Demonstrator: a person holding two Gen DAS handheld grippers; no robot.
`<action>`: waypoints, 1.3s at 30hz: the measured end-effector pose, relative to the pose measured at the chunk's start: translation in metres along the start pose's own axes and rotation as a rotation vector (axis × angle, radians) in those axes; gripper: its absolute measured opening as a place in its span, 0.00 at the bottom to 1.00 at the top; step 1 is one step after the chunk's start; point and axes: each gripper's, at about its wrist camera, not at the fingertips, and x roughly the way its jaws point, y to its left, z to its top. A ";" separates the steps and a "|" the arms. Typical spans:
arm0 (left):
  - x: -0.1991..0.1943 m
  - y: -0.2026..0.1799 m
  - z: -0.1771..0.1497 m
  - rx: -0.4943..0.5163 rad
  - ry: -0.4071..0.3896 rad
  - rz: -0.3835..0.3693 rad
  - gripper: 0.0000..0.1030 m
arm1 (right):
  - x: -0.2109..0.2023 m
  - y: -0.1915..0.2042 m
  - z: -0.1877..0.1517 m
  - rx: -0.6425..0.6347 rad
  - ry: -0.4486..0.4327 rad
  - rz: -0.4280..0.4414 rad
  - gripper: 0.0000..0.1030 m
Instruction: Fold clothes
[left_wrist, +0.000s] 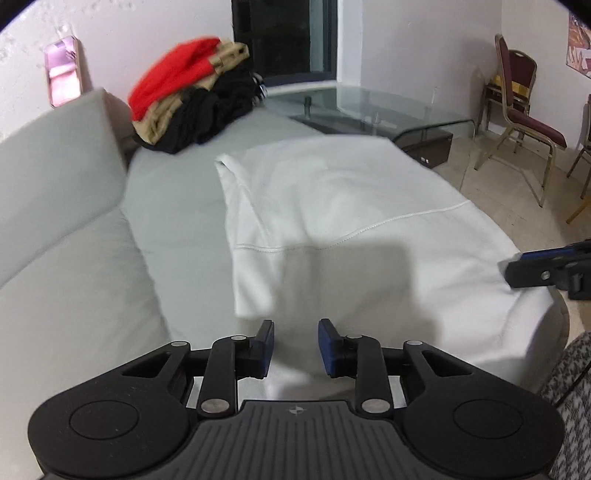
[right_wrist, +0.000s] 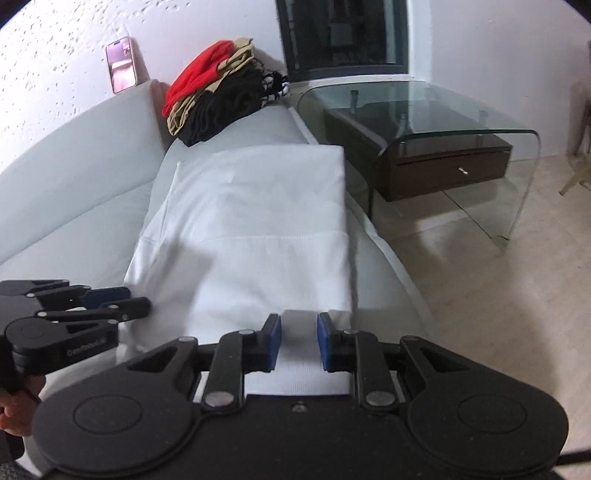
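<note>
1. We're looking along two hand-held grippers at a white garment (left_wrist: 332, 206) lying spread on a pale grey sofa (left_wrist: 74, 236); it's filling the centre of both views.
2. In the left wrist view, the left gripper (left_wrist: 296, 347) is sitting at bottom centre w/ its blue pads spread apart, hovering over the garment's near edge. Nothing is sitting between the pads.
3. In the right wrist view, the right gripper (right_wrist: 298, 341) is at bottom centre, pads also spread. A ribbed white band of the garment is showing in the gap, but the pads aren't pinching it.
4. The right gripper is also poking in at the right edge of the left view; the left gripper is showing at lower left of the right view, beside the garment's left edge.
5. A stitched seam is running across the garment approx. mid-frame in both views.
6. At upper left of both frames, a pile of clothes (right_wrist: 214, 92) (red, tan, black) is resting at the sofa's far end, well apart from the garment.
7. A pink phone (right_wrist: 121, 64) is leaning on the wall, upper left.
8. A glass table (right_wrist: 424, 122) w/ a dark drawer unit is standing at right of the sofa.
9. A maroon chair (left_wrist: 524, 110) is standing at upper right of the left view.
</note>
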 end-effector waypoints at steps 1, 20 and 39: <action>-0.007 0.000 -0.002 -0.002 -0.014 0.000 0.23 | -0.006 0.001 0.001 0.010 -0.014 0.014 0.20; -0.080 -0.017 0.037 -0.121 0.211 0.087 0.48 | -0.091 0.025 0.018 0.110 0.126 0.096 0.56; -0.182 -0.040 0.066 -0.196 0.212 0.015 0.96 | -0.215 0.056 0.061 -0.043 0.068 -0.021 0.98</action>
